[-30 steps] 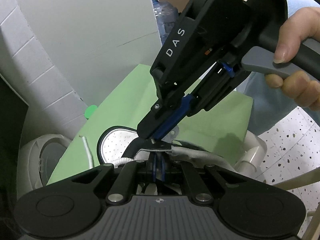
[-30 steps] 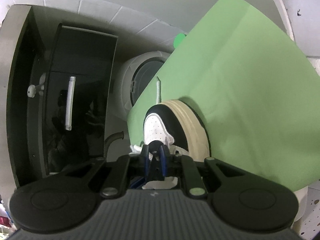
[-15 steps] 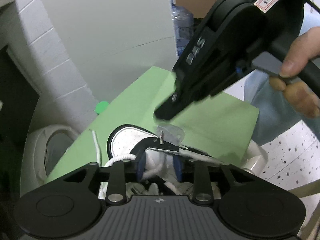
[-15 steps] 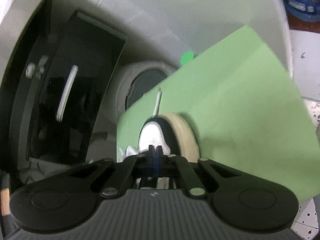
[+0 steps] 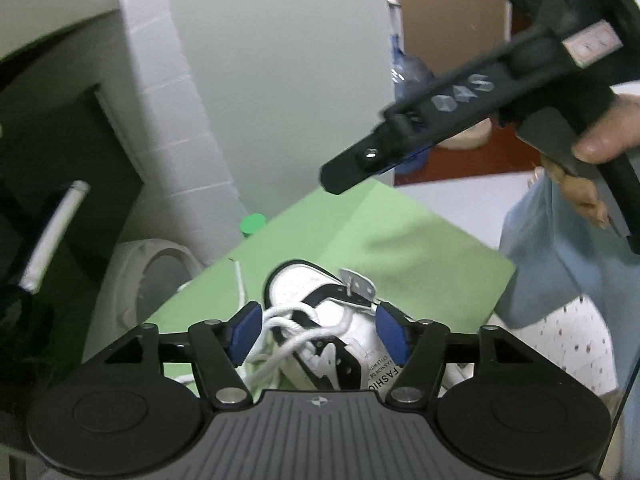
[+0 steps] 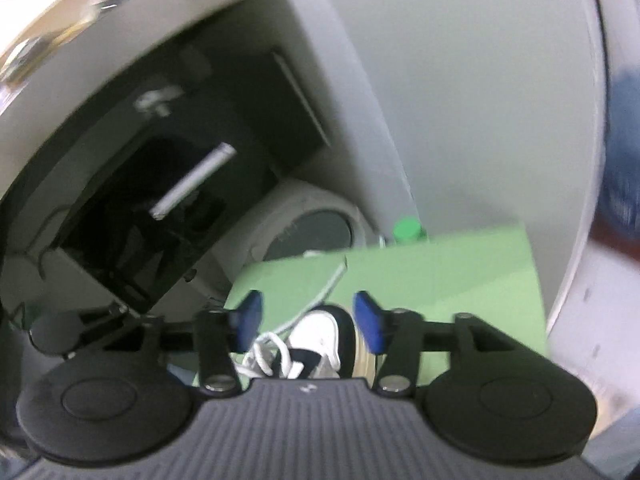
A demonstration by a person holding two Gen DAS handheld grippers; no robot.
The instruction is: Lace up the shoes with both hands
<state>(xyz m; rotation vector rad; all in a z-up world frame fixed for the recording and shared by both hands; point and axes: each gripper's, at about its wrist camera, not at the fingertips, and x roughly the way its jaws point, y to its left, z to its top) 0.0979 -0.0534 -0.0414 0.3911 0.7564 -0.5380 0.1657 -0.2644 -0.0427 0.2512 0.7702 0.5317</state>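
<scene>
A white shoe (image 5: 320, 312) with black trim and a cream sole lies on a green mat (image 5: 420, 264), tipped so its sole edge faces the right wrist camera; its toe points toward the mat's far edge, where a green cap (image 5: 253, 225) stands just beyond the mat; a grey tag at the tongue sticks up, and printed lettering shows on the inner lining near the heel; the white lace (image 5: 296, 332) is loosely looped and tangled over the eyelets, with one loose end trailing from the shoe across the mat toward the far edge.

The left gripper (image 5: 320, 334) hangs above the shoe, its blue pads spread wide after just opening; the lace loops sit in view between them, but the pads do not press on anything.

The right gripper (image 6: 306, 320) also hangs above the shoe's toe, jaws just opened and standing well apart, nothing pinched; in the left wrist view it appears above the mat as a blurred black body, held by a hand (image 5: 592, 168) on its grey trigger.

A round white appliance (image 6: 308, 228) stands beside the mat's far left corner.
</scene>
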